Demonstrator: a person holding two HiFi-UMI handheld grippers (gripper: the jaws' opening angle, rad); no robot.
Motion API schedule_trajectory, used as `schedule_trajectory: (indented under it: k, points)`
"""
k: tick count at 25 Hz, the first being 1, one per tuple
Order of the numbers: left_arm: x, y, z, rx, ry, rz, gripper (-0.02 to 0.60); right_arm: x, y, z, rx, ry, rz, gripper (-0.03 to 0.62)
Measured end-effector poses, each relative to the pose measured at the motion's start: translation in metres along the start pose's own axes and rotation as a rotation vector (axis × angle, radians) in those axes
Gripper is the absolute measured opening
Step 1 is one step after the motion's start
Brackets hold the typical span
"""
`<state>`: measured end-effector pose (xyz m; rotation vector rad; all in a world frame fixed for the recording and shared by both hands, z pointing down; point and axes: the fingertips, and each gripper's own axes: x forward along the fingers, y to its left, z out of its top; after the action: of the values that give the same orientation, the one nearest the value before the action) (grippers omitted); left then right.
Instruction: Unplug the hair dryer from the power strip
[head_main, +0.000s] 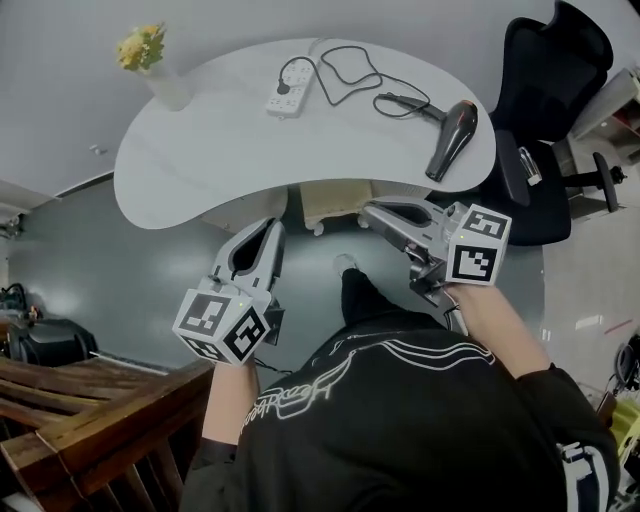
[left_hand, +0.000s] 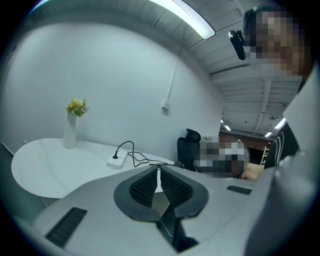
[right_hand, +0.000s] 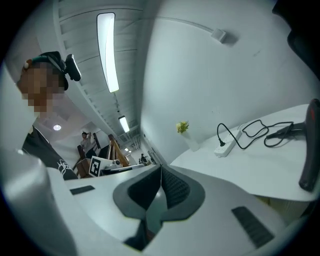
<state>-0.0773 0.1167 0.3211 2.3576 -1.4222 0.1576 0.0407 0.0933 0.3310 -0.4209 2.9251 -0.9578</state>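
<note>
A black hair dryer (head_main: 452, 138) lies on the right end of the white curved table (head_main: 210, 150). Its black cord (head_main: 350, 75) loops back to a plug in the white power strip (head_main: 288, 88) at the table's far middle. The power strip (left_hand: 116, 161) also shows in the left gripper view, and the power strip (right_hand: 227, 143) with the hair dryer (right_hand: 310, 150) in the right gripper view. My left gripper (head_main: 274, 226) and right gripper (head_main: 366, 211) are both shut and empty. They hover short of the table's near edge, well away from the strip.
A white vase with yellow flowers (head_main: 155, 65) stands at the table's far left. A black office chair (head_main: 545, 120) sits right of the table. Wooden stair rails (head_main: 90, 410) are at lower left. The person's foot (head_main: 345, 265) is on the grey floor between the grippers.
</note>
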Motion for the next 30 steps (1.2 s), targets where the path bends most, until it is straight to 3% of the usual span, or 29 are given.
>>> schedule_trajectory:
  k: [9, 14, 22, 30]
  points:
    - [0.117, 0.106, 0.054, 0.035, 0.064, 0.054, 0.006, 0.078, -0.112, 0.075, 0.017, 0.019, 0.040, -0.003]
    - [0.158, 0.141, 0.076, 0.052, 0.071, 0.057, 0.009, 0.107, -0.147, 0.102, 0.000, 0.051, 0.058, -0.003]
    - [0.204, 0.188, 0.060, 0.048, 0.166, 0.082, 0.103, 0.133, -0.171, 0.105, 0.031, 0.072, 0.050, -0.003]
    - [0.246, 0.227, 0.040, 0.005, 0.255, 0.054, 0.194, 0.151, -0.196, 0.116, 0.039, 0.073, -0.005, -0.003]
